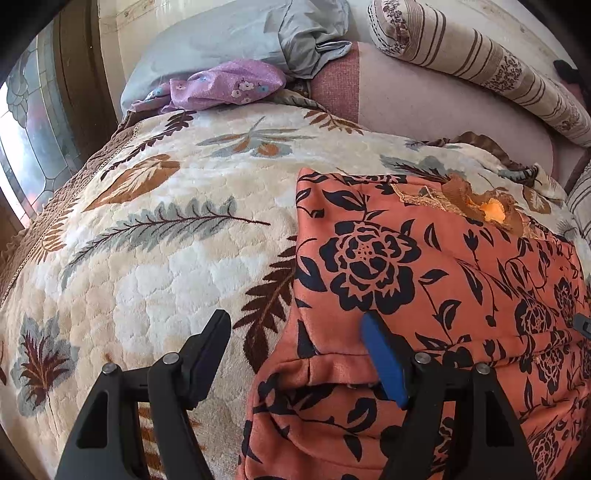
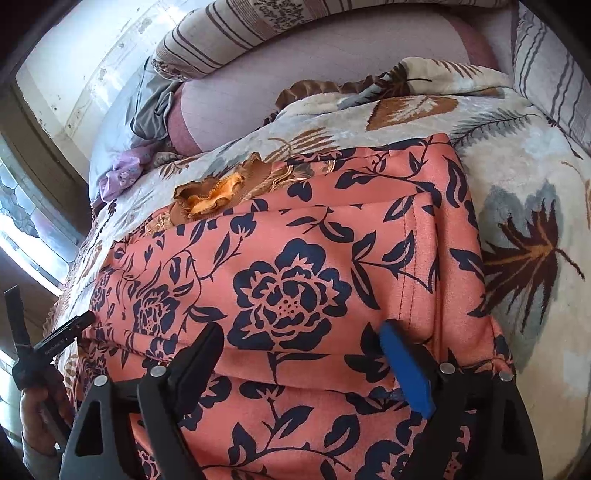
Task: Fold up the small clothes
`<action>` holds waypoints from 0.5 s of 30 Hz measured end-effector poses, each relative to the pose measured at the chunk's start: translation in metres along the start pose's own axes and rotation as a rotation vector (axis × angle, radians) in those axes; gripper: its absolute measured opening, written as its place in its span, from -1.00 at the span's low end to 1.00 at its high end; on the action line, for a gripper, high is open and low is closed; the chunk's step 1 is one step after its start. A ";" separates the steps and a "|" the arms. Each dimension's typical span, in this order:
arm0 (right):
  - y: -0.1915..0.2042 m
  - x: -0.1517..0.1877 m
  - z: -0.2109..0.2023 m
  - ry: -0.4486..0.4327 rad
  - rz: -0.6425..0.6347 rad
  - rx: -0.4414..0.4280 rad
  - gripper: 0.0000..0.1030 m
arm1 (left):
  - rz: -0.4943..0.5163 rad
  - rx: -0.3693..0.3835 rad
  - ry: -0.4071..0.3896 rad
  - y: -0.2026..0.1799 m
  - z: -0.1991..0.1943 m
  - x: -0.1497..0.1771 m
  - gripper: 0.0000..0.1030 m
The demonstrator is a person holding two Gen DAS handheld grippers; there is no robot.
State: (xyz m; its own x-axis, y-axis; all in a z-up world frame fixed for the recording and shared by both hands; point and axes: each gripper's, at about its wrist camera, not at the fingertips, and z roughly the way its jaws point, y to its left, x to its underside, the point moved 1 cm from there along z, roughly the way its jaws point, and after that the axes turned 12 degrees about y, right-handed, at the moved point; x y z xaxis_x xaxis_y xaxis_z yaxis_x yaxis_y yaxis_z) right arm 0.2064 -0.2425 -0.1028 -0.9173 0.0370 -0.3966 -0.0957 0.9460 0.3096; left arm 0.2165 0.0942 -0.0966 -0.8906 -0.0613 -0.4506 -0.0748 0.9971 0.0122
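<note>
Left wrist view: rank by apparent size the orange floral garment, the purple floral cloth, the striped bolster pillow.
1. orange floral garment, largest, though it lies nearest the camera.
2. striped bolster pillow.
3. purple floral cloth, smallest; it is far back and partly bunched, so its true size is unsure.

orange-pink garment [image 2: 295, 258] printed with dark navy roses, leaves and vines; its gathered trim [image 2: 214, 194] is brown and gold with a bright orange patch. cream quilted blanket [image 1: 166, 240] bearing grey-blue fern fronds, rust-brown leaves and dark brown sprigs, with a brown border. lilac cloth [image 1: 225, 88] dotted with small white and blue flowers. pale grey-blue pillow [image 1: 229, 33]. beige bolster [image 1: 480, 62] with brown stripes and bands of brown floral print. dusty-pink cushion [image 1: 424, 99] with a darker rose end panel. left gripper [image 1: 299, 343] and right gripper [image 2: 306, 347]: black bodies, one black finger and one blue pad each.
</note>
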 end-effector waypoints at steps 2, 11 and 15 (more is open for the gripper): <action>0.001 0.000 0.000 0.000 -0.007 0.004 0.77 | 0.002 -0.002 0.001 0.000 0.001 0.000 0.44; -0.001 0.000 0.000 0.000 -0.004 -0.011 0.77 | 0.007 -0.009 0.001 -0.002 0.002 0.000 0.44; -0.001 0.000 0.000 -0.001 -0.007 -0.009 0.77 | 0.007 -0.009 0.000 -0.002 0.002 0.000 0.44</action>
State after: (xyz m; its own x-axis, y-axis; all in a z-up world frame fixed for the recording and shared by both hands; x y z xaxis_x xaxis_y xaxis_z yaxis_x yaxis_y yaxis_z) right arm 0.2062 -0.2431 -0.1029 -0.9162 0.0303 -0.3995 -0.1059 0.9433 0.3145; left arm 0.2174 0.0926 -0.0984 -0.8913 -0.0546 -0.4502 -0.0727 0.9971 0.0230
